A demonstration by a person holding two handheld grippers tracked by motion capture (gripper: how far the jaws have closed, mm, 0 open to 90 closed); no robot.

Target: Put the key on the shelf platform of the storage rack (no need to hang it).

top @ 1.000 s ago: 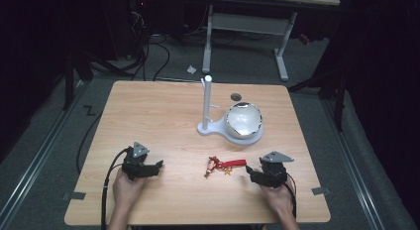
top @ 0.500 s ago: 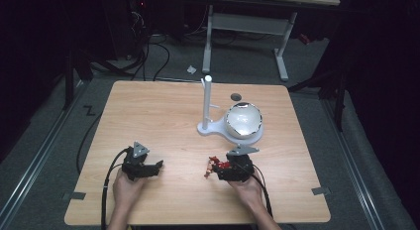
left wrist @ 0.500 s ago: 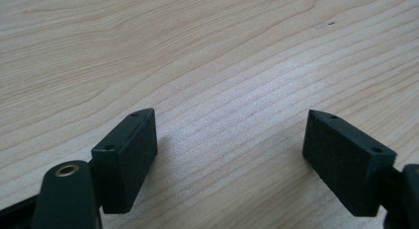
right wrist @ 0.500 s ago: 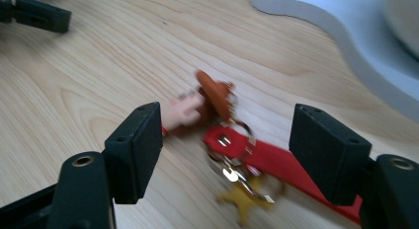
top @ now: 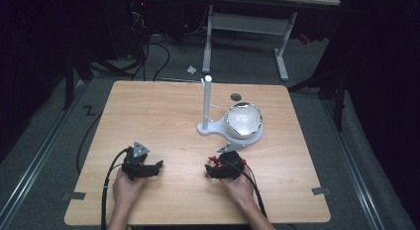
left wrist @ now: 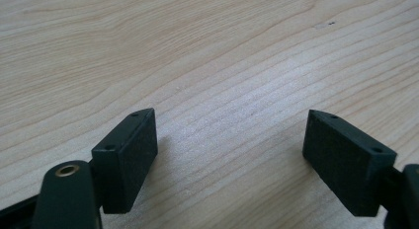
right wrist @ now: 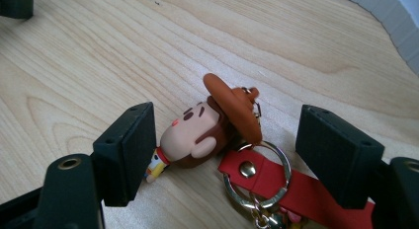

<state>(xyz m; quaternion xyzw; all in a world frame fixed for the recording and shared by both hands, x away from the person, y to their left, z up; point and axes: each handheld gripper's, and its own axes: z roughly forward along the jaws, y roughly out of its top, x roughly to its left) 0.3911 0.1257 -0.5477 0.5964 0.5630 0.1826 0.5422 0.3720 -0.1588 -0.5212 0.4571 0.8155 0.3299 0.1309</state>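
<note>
Worktop (top: 163, 116): pale wood grain, mostly bare. Stand (top: 207, 103): white, an upright post on a flat base, at the centre far side. Bowl (top: 243, 120): shiny, rounded, resting on the stand's base just right of the post. Dark disc (top: 236, 96): small, lying flat beyond the bowl. Floor (top: 59, 126): grey, with cables and the legs of a second table at the back. None of these lies between the grippers and the keychain; the stand's base is near, just beyond the right gripper. Keychain (right wrist: 217, 135): lies flat on the worktop at the near edge, right of centre, between the right gripper's fingers. It consists of a small cartoon figure head with a peach face, brown hair and a brown cowboy hat, a yellow collar at the neck, a metal split ring, and a red strap with a metal stud; a short chain hangs from the ring. Right gripper (right wrist: 225, 160): held low over the keychain, fingers (right wrist: 131, 150) spread wide after having just been opening, one finger just beside the figure's neck, the other apart from the strap; whether the first touches cannot be told. Left gripper (left wrist: 230, 155): near edge, left of centre, well apart from the keychain, fingers spread over bare wood, nothing between them.
</note>
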